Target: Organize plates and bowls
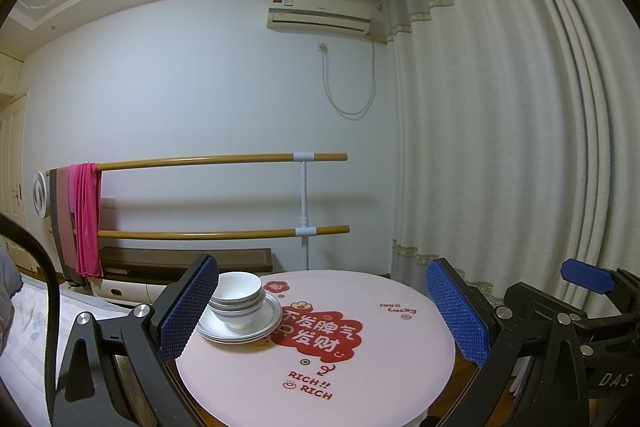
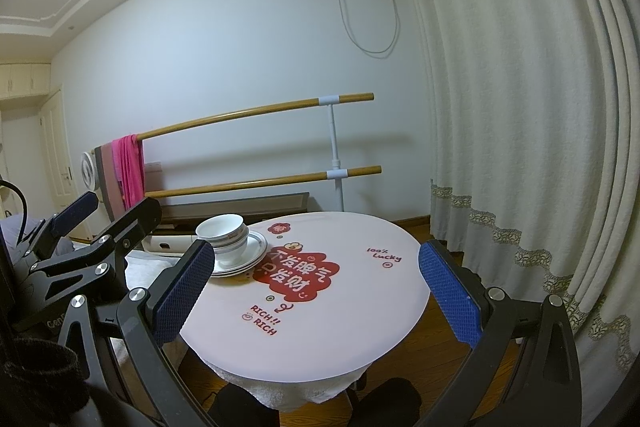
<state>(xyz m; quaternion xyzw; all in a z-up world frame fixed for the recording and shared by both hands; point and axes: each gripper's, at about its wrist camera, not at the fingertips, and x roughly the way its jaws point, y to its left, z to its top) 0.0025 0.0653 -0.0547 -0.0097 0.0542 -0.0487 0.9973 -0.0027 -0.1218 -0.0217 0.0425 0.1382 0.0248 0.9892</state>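
Both tongs (image 1: 322,311) (image 2: 316,291) gaping, empty — bowls (image 1: 237,297) on plates (image 1: 256,327) beyond left pads.

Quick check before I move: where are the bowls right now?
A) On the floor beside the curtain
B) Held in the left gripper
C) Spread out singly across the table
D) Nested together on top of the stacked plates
D: the bowls sit nested on the stacked plates on the pink round table; both grippers are open and empty.

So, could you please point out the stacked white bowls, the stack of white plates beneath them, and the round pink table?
Stacked white bowls (image 1: 237,297): left wrist view, top bowl's outer wall.
Stack of white plates (image 1: 270,309): left wrist view, top plate's right rim.
Round pink table (image 2: 352,331): right wrist view, bare tabletop.
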